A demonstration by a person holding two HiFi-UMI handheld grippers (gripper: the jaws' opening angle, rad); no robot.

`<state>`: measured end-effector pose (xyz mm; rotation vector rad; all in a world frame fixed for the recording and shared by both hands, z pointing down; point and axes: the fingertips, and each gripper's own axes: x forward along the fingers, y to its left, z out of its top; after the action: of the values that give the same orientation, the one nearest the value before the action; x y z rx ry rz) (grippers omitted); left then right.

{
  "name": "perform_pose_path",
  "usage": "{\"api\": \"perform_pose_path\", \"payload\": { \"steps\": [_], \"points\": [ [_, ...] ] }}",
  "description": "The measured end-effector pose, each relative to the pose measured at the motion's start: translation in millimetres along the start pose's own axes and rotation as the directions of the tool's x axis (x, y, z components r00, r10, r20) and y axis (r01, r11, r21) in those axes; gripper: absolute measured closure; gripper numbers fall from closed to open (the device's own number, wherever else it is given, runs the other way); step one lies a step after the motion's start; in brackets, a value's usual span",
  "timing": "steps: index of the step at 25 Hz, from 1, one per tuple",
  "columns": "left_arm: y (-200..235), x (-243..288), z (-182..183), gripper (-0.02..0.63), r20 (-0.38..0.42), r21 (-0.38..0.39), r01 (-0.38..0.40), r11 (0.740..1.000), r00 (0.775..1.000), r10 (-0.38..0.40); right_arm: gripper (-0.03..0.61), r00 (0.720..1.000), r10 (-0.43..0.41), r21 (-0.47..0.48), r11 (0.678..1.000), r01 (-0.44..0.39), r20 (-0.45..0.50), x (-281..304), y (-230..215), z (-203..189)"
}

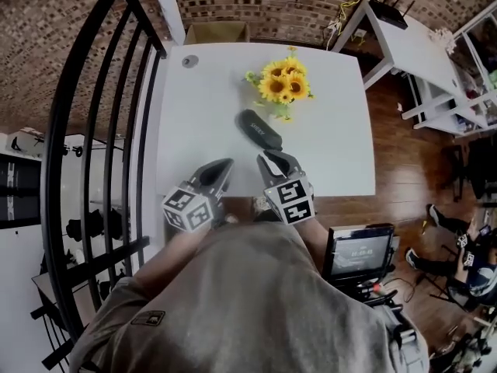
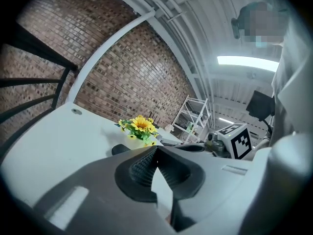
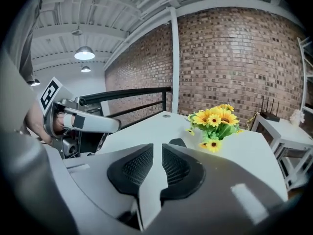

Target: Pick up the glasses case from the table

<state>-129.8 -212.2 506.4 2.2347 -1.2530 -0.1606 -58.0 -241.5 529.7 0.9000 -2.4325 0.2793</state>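
Left gripper (image 1: 223, 168): held over the near edge of the table (image 1: 202, 123); jaws seen closed tip to tip, nothing gripped.
Right gripper (image 1: 276, 158): held beside it; jaws parted by a narrow slit, nothing between.
Glasses case (image 1: 259, 129): found lying on the table just beyond the right gripper, untouched.
Sunflowers (image 1: 283, 82): set just behind the case.

Smooth dark glasses case (image 1: 258, 129), matt white table (image 1: 202, 115), rough brick wall (image 1: 272, 6)
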Motion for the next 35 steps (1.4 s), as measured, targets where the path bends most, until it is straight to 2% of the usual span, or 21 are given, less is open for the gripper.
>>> {"api": "perform_pose_path", "payload": {
  "steps": [2,11,16,22,27,31,35],
  "points": [
    [9,7,-1,0.612,-0.005,-0.007,-0.02,1.0,1.0,0.02,0.489,0.999,0.02,-0.007,1.0,-0.02,-0.029,13,-7,-4],
    [41,23,-9,0.612,-0.029,-0.072,-0.111,0.991,0.994,0.109,0.298,0.981,0.075,-0.136,0.986,-0.1,-0.179,69,-29,-25],
    [57,20,-12,0.612,-0.037,-0.094,-0.156,0.983,0.988,0.153,0.237,0.964,0.069,-0.207,0.97,-0.124,-0.257,103,-39,-43],
    [68,12,-12,0.612,-0.045,-0.114,-0.21,0.971,0.977,0.207,0.167,0.947,0.046,-0.236,0.963,-0.126,-0.318,131,-51,-55],
    [76,9,-12,0.612,-0.052,-0.118,-0.234,0.965,0.972,0.229,0.158,0.936,0.035,-0.238,0.963,-0.125,-0.351,143,-61,-63],
    [79,11,-11,0.612,-0.053,-0.117,-0.237,0.964,0.971,0.232,0.231,0.932,0.027,-0.241,0.963,-0.122,-0.361,147,-64,-67],
    [81,14,-8,0.612,-0.054,-0.113,-0.235,0.965,0.972,0.231,0.23,0.933,0.024,-0.239,0.964,-0.117,-0.358,146,-64,-65]
  ]
}}
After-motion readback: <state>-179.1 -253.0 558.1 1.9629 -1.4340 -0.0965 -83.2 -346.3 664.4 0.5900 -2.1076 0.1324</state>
